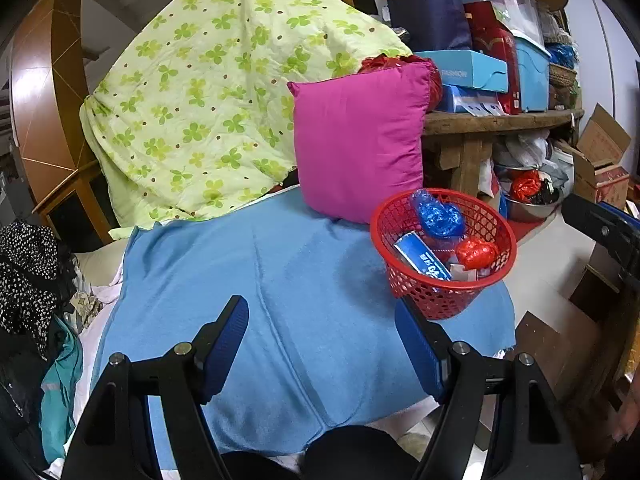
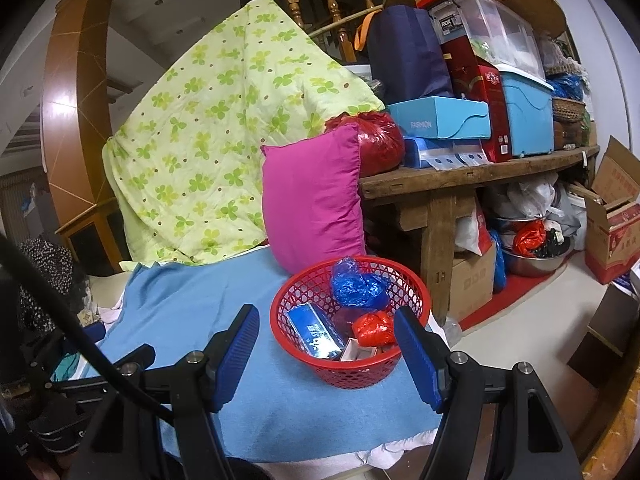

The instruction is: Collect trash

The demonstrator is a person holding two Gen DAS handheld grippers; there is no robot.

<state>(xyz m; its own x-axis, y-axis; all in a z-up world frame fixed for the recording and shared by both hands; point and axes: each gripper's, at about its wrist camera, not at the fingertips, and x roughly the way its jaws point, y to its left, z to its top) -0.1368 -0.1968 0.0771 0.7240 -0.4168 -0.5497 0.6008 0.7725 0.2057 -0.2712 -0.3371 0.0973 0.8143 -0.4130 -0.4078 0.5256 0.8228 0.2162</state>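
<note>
Both my tongs are spread wide and hold nothing: the left tongs (image 1: 320,344) hang over the bare blue blanket (image 1: 256,280), and the right tongs (image 2: 326,348) stand just before the red basket (image 2: 304,364).

The trash is already in this basket, which sits on the blanket near its right edge, in front of the pink cushion (image 2: 316,196). Inside I see a crumpled blue plastic bag (image 2: 358,286), a small red plastic wad (image 2: 374,328), a blue wrapper (image 2: 316,330) and a little white box (image 2: 360,354).

I judge all of it very light. The bags are soft and a bit slippery, so I would pinch them in the thick middle; the box is stiffer and can crush. The basket is thin open plastic — best taken by the rim, and it may flex.

The blanket ends just past the basket and the floor (image 2: 532,316) is below, so a push to the right could tip it off. To the left there is open room.
</note>
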